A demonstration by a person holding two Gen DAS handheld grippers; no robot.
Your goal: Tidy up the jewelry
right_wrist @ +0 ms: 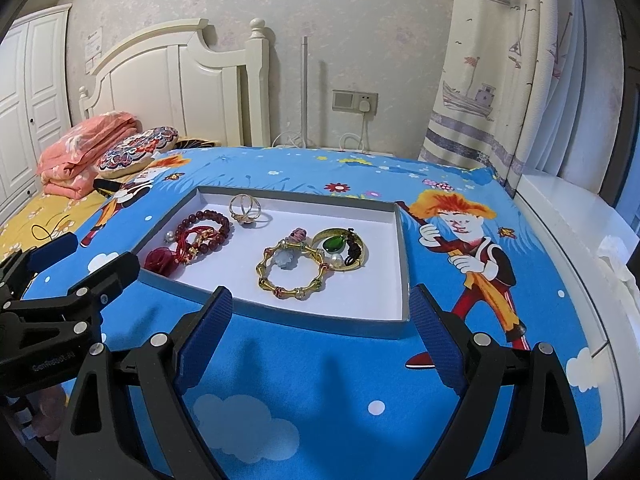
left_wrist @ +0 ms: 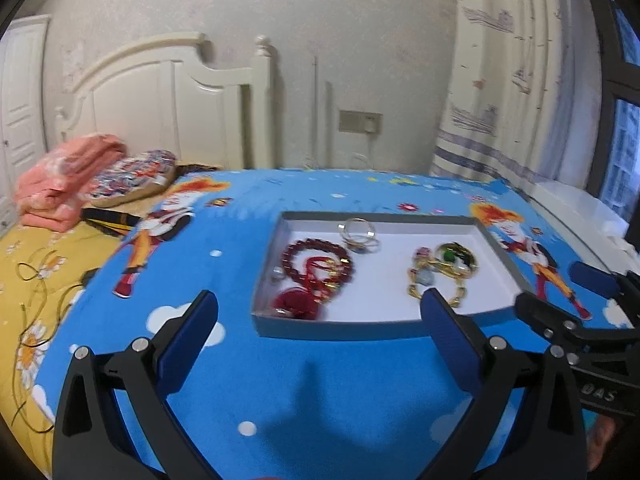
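Note:
A shallow grey tray with a white floor [left_wrist: 360,330] [right_wrist: 320,322] lies on a blue cartoon cloth. Inside it, a dark red bead bracelet [left_wrist: 316,260] [right_wrist: 210,226] with red cord sits at the left. Thin gold rings [left_wrist: 358,234] [right_wrist: 245,208] lie at the back. A gold link bracelet [left_wrist: 434,284] [right_wrist: 292,272] and a green-stone pendant [left_wrist: 456,258] [right_wrist: 340,250] lie to the right. My left gripper [left_wrist: 320,308] stands open just before the tray's near wall, holding nothing. My right gripper [right_wrist: 322,304] is also open and empty at the near wall.
The blue cloth [left_wrist: 304,392] [right_wrist: 312,392] covers a table beside a bed with yellow sheets [left_wrist: 44,264], a pink folded blanket [left_wrist: 68,180] [right_wrist: 86,148] and a patterned cushion [right_wrist: 138,150]. A curtain [right_wrist: 500,80] hangs at the right.

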